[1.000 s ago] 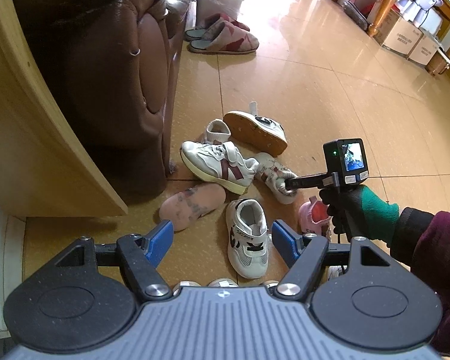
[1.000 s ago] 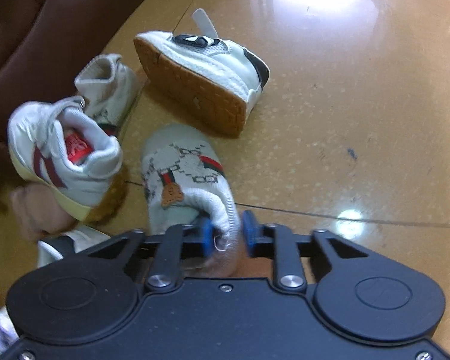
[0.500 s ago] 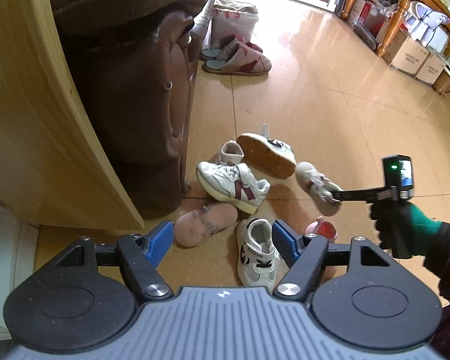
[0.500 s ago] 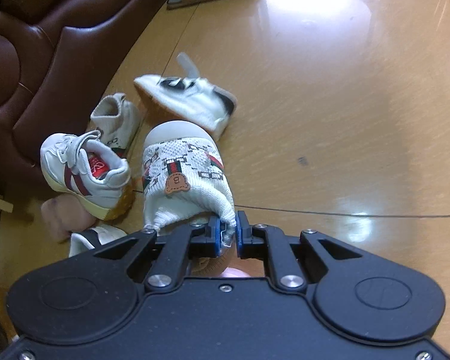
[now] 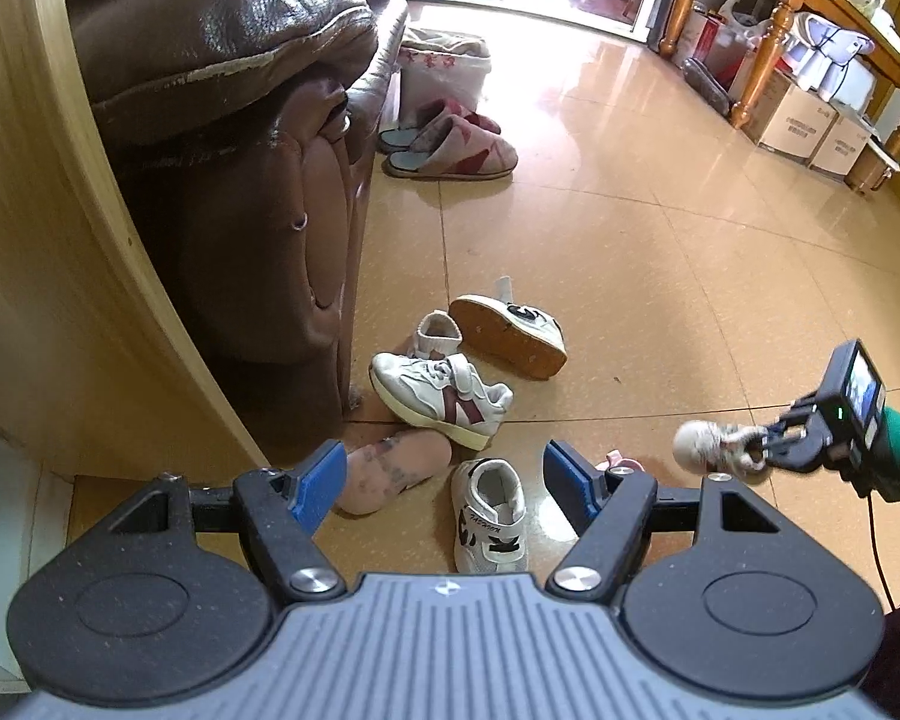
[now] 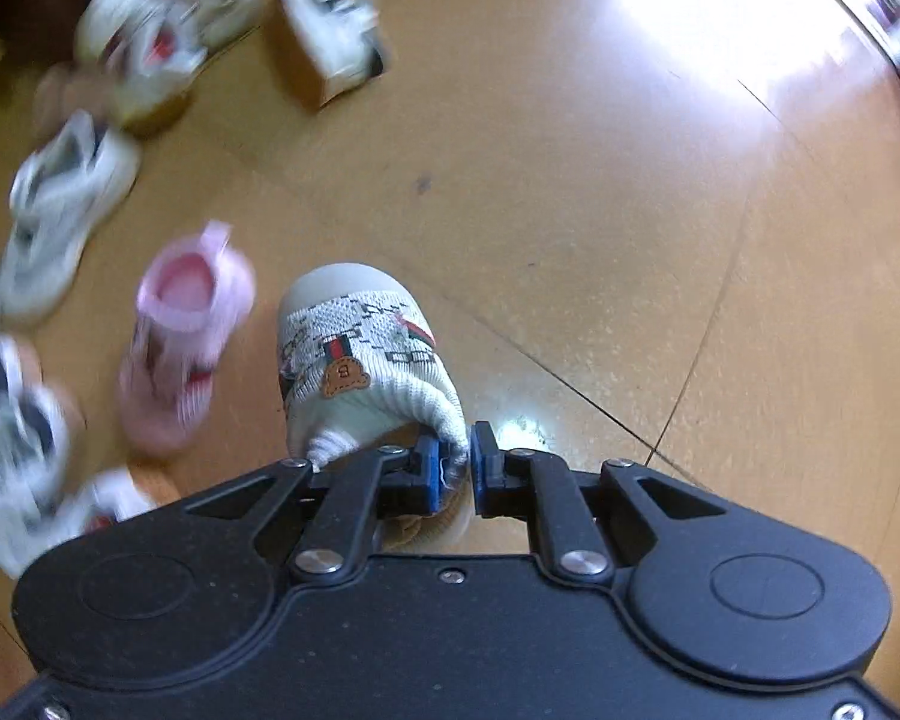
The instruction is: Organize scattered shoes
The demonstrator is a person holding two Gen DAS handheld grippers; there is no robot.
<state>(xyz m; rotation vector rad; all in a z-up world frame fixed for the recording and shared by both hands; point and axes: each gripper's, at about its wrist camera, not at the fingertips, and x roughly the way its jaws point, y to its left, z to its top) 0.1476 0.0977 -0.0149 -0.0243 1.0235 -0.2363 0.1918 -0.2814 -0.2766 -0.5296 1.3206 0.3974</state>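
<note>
The right tool (image 6: 453, 468) is clenched on the collar of a knit baby shoe (image 6: 360, 360), held off the floor (image 6: 600, 240). The left tool (image 5: 444, 480) hangs spread and empty over the scattered sneakers (image 5: 441, 399) beside the sofa (image 5: 258, 192). That thin pinch of knit could slip and drop it. Motion blur smears the pink shoe (image 6: 180, 348).

Floor shoes (image 6: 72, 198) motion-blurred
</note>
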